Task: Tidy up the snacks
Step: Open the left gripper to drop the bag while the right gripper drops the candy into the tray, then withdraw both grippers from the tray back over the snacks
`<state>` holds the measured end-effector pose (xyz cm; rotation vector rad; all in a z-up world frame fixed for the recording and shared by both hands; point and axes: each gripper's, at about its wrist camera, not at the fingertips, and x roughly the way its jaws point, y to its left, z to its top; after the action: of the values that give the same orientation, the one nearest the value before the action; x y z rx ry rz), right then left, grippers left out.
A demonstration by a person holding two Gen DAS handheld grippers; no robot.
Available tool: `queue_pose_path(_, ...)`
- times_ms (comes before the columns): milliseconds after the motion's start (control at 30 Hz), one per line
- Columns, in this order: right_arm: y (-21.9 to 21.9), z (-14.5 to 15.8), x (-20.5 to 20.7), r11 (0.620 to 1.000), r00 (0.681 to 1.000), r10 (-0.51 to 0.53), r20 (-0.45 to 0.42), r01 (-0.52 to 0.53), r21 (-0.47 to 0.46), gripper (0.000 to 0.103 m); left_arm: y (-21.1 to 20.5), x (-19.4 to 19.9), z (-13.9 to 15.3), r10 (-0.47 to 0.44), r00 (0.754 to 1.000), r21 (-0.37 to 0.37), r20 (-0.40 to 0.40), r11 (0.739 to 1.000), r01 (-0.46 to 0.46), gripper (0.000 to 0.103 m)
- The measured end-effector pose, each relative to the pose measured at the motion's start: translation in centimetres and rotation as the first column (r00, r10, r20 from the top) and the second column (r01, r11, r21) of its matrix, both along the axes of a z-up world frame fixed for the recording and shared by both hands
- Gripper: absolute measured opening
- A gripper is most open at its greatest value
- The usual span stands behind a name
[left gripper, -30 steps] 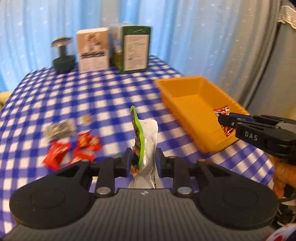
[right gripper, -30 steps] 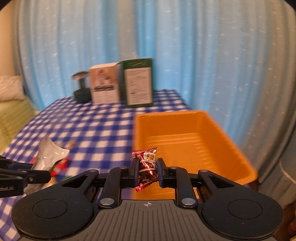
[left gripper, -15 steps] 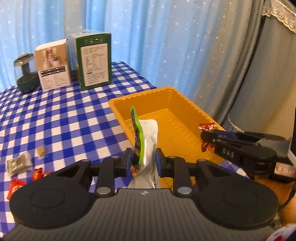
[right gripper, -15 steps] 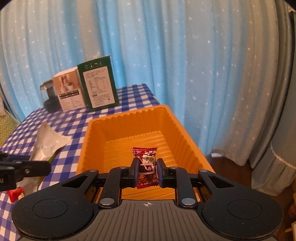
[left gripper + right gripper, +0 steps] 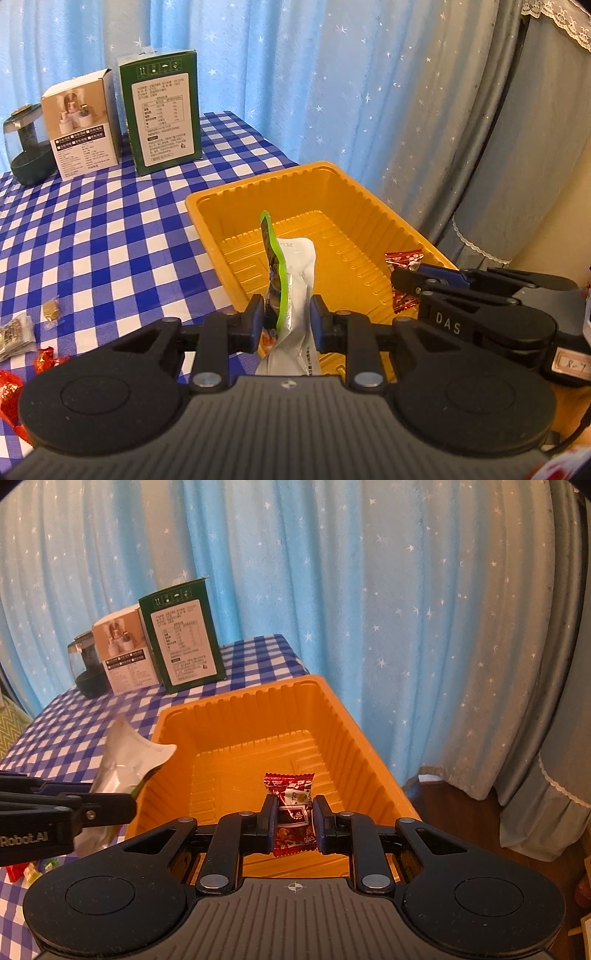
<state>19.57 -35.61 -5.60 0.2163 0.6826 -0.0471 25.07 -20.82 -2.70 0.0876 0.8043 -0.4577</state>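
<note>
Blue-and-white checked tablecloth (image 5: 110,229) spreads under an orange plastic tray (image 5: 354,738) near the table's right edge, with a green box (image 5: 162,114), a white box (image 5: 83,125) and a dark jar (image 5: 26,147) standing at the back. Over the tray's near left corner, the left gripper (image 5: 287,323) is clamped on a silver-and-green snack pouch (image 5: 295,273), held upright. Above the tray's near part, the right gripper (image 5: 294,821) pinches a red wrapped candy (image 5: 291,808). More red candies (image 5: 9,387) lie loose on the cloth, left of the tray.

two boxes (image 5: 122,118) stand on the table (image 5: 110,229) behind the tray (image 5: 207,218)
</note>
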Motion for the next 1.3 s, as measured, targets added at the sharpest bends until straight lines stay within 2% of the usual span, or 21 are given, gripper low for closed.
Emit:
queue_pose_path(200, 0.0, -0.2, 0.3, 1.000, 1.000, -0.003, -0.012, 0.003, 0.001, 0.021, -0.6, 0.7, -0.3, 0.002, 1.000, -0.025, 0.003, 1.000, -0.002, 0.024)
queue_pose_path(267, -0.1, -0.3, 0.3, 1.000, 1.000, -0.004, -0.013, 0.004, -0.001, 0.021, -0.8, 0.8, -0.2, 0.004, 1.000, -0.016, 0.015, 1.000, -0.003, 0.030)
queue_pose_path(800, 0.6, -0.2, 0.5, 1.000, 1.000, 0.019, -0.006, -0.019, 0.006, 0.021, 1.7, -0.5, 0.3, 0.047, 0.998, 0.002, 0.039, 0.999, -0.047, 0.031)
queue_pose_path(867, 0.8, -0.2, 0.7, 0.999, 0.999, 0.035, -0.008, -0.035, 0.010, 0.024, 2.1, -0.6, 0.3, 0.054, 0.998, 0.007, 0.040, 0.999, -0.054, 0.032)
queue_pose_path(933, 0.9, -0.2, 0.8, 0.999, 0.999, 0.038, -0.012, -0.037, 0.027, 0.044, 2.5, -0.6, 0.3, 0.062, 0.997, 0.009, 0.039, 0.998, -0.063, 0.032)
queue_pose_path(967, 0.8, -0.1, 0.7, 0.999, 0.999, 0.037, -0.009, -0.037, 0.030, 0.047, 2.8, -0.7, 0.3, 0.066, 0.997, 0.009, 0.039, 0.998, -0.067, 0.033)
queue_pose_path(1300, 2.2, 0.7, 0.2, 0.999, 0.999, 0.046, 0.024, -0.045, -0.029, 0.048, 5.8, -1.8, 0.3, 0.113, 0.993, 0.025, 0.045, 0.993, -0.114, 0.035)
